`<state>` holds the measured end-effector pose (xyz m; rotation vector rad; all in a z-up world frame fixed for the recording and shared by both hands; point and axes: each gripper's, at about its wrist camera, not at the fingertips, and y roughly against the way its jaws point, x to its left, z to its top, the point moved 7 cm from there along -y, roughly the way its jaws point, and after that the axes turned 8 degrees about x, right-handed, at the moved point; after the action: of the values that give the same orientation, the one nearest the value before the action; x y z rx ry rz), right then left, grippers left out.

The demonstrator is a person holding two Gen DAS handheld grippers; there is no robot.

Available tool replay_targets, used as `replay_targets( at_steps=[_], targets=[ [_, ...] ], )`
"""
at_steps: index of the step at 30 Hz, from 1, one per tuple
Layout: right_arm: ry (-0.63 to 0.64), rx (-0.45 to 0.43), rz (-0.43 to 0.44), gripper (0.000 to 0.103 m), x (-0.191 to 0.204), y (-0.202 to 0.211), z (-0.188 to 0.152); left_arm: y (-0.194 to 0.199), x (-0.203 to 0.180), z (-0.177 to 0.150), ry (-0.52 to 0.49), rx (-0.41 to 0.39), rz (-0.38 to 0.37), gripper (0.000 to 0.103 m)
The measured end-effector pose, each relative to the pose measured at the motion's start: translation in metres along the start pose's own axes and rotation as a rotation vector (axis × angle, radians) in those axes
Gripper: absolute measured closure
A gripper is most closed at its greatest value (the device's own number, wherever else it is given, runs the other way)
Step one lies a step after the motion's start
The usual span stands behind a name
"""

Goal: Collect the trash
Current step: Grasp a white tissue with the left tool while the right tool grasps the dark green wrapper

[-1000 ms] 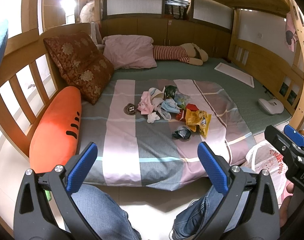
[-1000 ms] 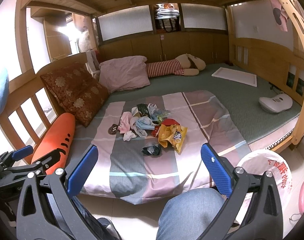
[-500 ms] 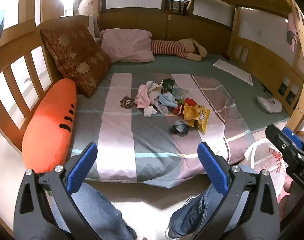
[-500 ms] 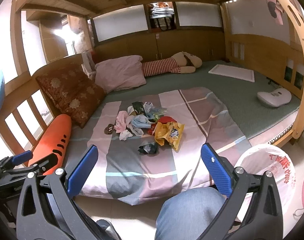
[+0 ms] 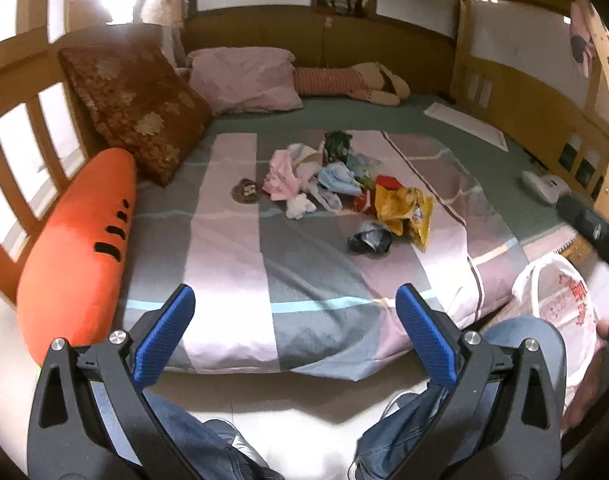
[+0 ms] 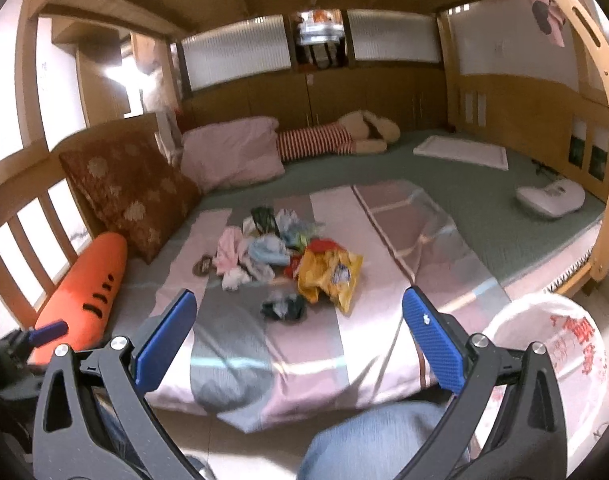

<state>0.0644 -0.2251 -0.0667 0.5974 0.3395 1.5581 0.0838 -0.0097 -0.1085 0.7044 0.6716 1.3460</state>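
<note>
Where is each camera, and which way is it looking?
Left wrist: on the left gripper, jaws open, facing the bed; denim knees below.
Right wrist: on the right gripper, jaws open, facing the bed from further right; one denim knee below, left gripper at the left edge.
Shared: the trash pile, the carrot pillow, the white plastic bag.

Warm indoor light fills both views, with a blown-out glare at the far left behind the headboard. Fisheye bending curves the wooden bed frame (image 6: 592, 80) at the edges, corners go black, and motion blur softens everything, most in the right-wrist view.
</note>
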Motion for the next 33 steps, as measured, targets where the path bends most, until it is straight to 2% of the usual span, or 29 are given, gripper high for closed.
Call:
replay_targets(
  at_steps=[1, 3, 4, 7, 12, 15, 17, 20, 22, 25, 26, 27, 28, 30, 31, 32, 33],
  targets=[
    [0.010, -0.028, 0.020, 0.002, 0.001, -0.002, 0.003, -0.006, 0.001, 0.002, 0.001, 0.013, -0.026, 0.003],
    [0.042, -0.094, 0.126, 0.002, 0.005, -0.009, 0.008, -0.014, 0.002, 0.008, 0.003, 0.028, -0.084, 0.003],
    [0.050, -0.107, 0.160, 0.002, 0.005, -0.015, 0.013, -0.019, 0.003, 0.015, 0.009, 0.033, -0.145, 0.003],
    [0.080, -0.097, 0.117, 0.002, 0.003, -0.041, 0.038, -0.032, 0.007, 0.041, 0.039, 0.033, -0.244, 0.003],
    [0.175, -0.072, 0.136, 0.002, 0.015, -0.096, 0.086, -0.043, 0.020, 0.110, 0.034, -0.072, -0.172, 0.003],
    [0.219, -0.017, 0.114, 0.002, 0.023, -0.150, 0.107, -0.057, 0.032, 0.163, 0.024, -0.137, -0.128, 0.003],
    [0.228, 0.026, 0.116, 0.002, 0.027, -0.192, 0.114, -0.070, 0.039, 0.189, 0.026, -0.162, -0.128, 0.003],
    [0.237, 0.143, 0.154, 0.002, 0.032, -0.269, 0.113, -0.112, 0.057, 0.209, 0.041, -0.133, -0.102, 0.003],
    [0.236, 0.212, 0.156, 0.002, 0.035, -0.312, 0.106, -0.143, 0.072, 0.204, 0.072, -0.099, -0.092, 0.003],
    [0.261, 0.244, 0.163, 0.006, 0.039, -0.361, 0.099, -0.199, 0.082, 0.176, 0.113, 0.063, -0.121, 0.003],
    [0.267, 0.263, 0.164, 0.010, 0.042, -0.374, 0.099, -0.215, 0.079, 0.166, 0.126, 0.130, -0.179, 0.003],
    [0.262, 0.295, 0.182, 0.013, 0.044, -0.388, 0.096, -0.223, 0.078, 0.163, 0.133, 0.153, -0.213, 0.003],
    [0.251, 0.305, 0.204, 0.020, 0.048, -0.394, 0.096, -0.230, 0.075, 0.160, 0.130, 0.166, -0.220, 0.003],
    [0.216, 0.342, 0.249, 0.037, 0.051, -0.406, 0.095, -0.244, 0.063, 0.153, 0.071, 0.186, -0.189, 0.003],
    [0.207, 0.368, 0.262, 0.060, 0.053, -0.411, 0.094, -0.249, 0.060, 0.152, 0.055, 0.191, -0.180, 0.003],
    [0.198, 0.390, 0.267, 0.089, 0.053, -0.411, 0.093, -0.258, 0.053, 0.147, 0.039, 0.206, -0.172, 0.003],
    [0.188, 0.385, 0.263, 0.094, 0.052, -0.407, 0.095, -0.263, 0.047, 0.145, 0.032, 0.219, -0.174, 0.004]
  ],
)
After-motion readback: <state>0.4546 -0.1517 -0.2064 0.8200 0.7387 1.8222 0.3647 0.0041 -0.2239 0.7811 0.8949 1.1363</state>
